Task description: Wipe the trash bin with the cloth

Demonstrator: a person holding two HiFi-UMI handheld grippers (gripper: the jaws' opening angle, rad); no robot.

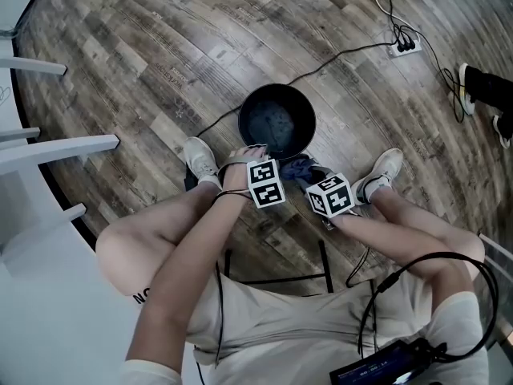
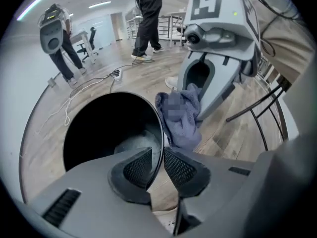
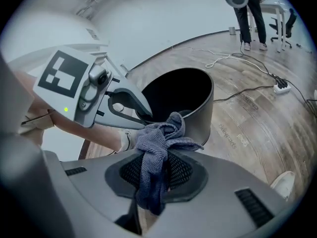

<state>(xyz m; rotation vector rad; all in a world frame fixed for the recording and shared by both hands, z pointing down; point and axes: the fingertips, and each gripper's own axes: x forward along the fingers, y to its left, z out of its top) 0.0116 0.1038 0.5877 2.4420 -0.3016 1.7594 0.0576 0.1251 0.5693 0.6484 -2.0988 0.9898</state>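
Observation:
A round black trash bin [image 1: 276,119] stands open-topped on the wood floor between the person's feet. My left gripper [image 1: 258,151] is shut on its near rim; in the left gripper view the thin rim [image 2: 161,133] runs between the two ribbed pads of my left gripper [image 2: 157,168]. My right gripper [image 1: 311,173] is just right of it, outside the bin, shut on a crumpled blue-grey cloth [image 1: 298,169]. In the right gripper view the cloth [image 3: 156,150] bunches up between the pads of my right gripper [image 3: 154,173] and hangs beside the bin [image 3: 190,95].
A white furniture frame [image 1: 56,147] stands at the left. A power strip [image 1: 405,46] and cables lie on the floor beyond the bin. The person's shoes [image 1: 200,160] flank the bin. A black stool frame [image 1: 276,277] is under the person. Other people [image 2: 148,19] stand far off.

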